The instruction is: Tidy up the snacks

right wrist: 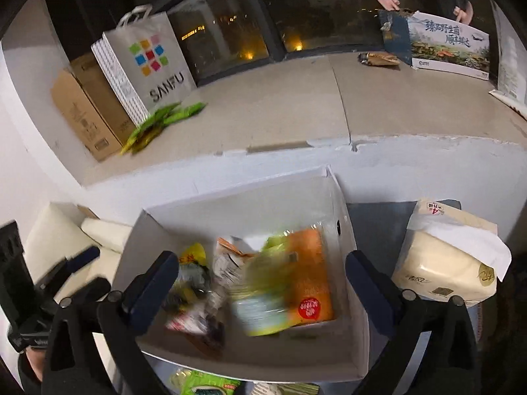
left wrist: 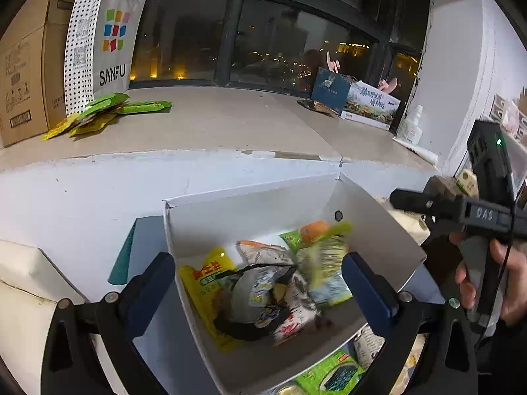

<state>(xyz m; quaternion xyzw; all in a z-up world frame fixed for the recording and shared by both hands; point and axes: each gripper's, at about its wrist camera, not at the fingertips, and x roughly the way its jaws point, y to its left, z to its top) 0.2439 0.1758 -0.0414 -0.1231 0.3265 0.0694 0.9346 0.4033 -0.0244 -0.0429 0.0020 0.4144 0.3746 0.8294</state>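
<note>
A white cardboard box (left wrist: 250, 207) (right wrist: 230, 204) holds several snack packets: a yellow one (left wrist: 207, 279), a grey-white one (left wrist: 263, 293), an orange one (right wrist: 308, 273). A green-yellow packet (left wrist: 324, 256) (right wrist: 266, 293) is motion-blurred over the pile, touching neither gripper. My left gripper (left wrist: 260, 286) is open above the box. My right gripper (right wrist: 263, 286) is open above the box; it also shows at the right of the left wrist view (left wrist: 461, 214). Green packets (left wrist: 108, 112) (right wrist: 161, 121) lie on the ledge.
A SANFU paper bag (left wrist: 105, 42) (right wrist: 148, 62) and a brown carton (left wrist: 26, 69) stand on the ledge's left. A printed box (left wrist: 369, 103) (right wrist: 444, 46) stands at the right. A tissue pack (right wrist: 451, 263) lies right of the white box. More green packets (left wrist: 332, 375) lie below the box.
</note>
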